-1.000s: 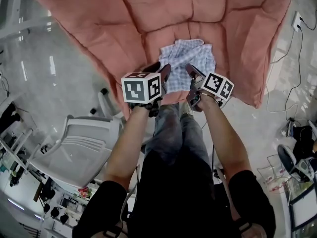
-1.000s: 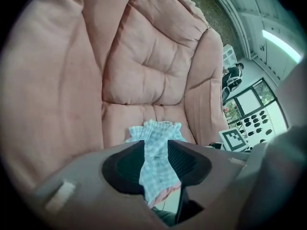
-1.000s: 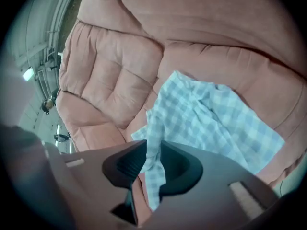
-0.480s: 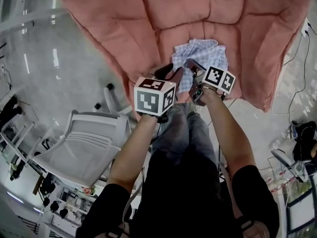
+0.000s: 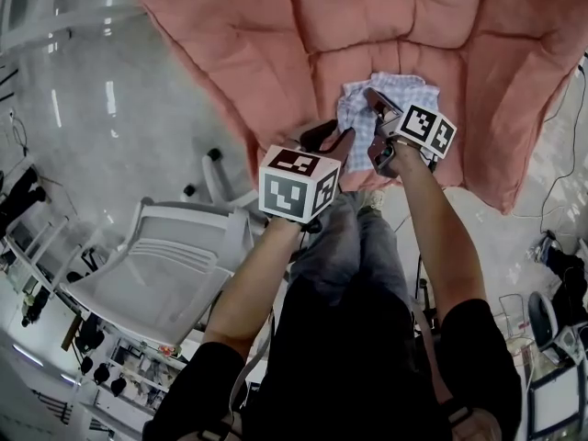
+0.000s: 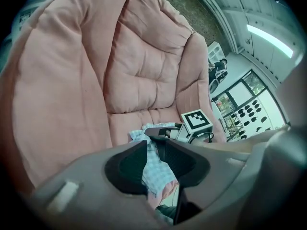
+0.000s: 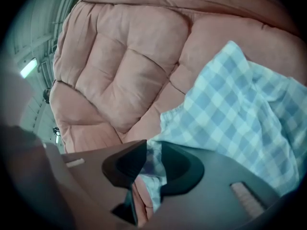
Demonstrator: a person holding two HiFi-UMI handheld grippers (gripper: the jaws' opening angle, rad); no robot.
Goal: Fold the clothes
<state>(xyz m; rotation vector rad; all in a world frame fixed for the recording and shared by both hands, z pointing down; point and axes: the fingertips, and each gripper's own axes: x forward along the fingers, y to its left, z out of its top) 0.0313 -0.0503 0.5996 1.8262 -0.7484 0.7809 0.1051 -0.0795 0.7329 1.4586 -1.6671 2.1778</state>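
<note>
a: risks from here?
b: main one is slip. the right claw (image 7: 153,152) is pinching only a narrow strip of the checked cloth (image 5: 409,88) near its hem. a hard pull across would likely draw that strip out from the pads.
a: left side?
b: the left claw (image 6: 154,150) stands a slim gap apart, and its jaws have just been closing. cloth shows through the gap, but i see no pad pressing on it; it seems to lie beyond the tips. if it closes there it may catch nothing, or nip the cover of the pink sofa (image 5: 386,16) instead.
a: anything else?
b: the seat is soft and quilted, so a fold laid on it may come out skewed. the cloth also sits near the seat's front edge, and a tug toward the person could drag it off.
a: note the cloth's look and place.
b: thin, blue-and-white check, rumpled into a loose heap, not spread flat. a gathered hem shows in the right gripper view. it lies on the sofa seat under the right claw, with the left claw just beside its edge. the fold looks barely begun.
</note>
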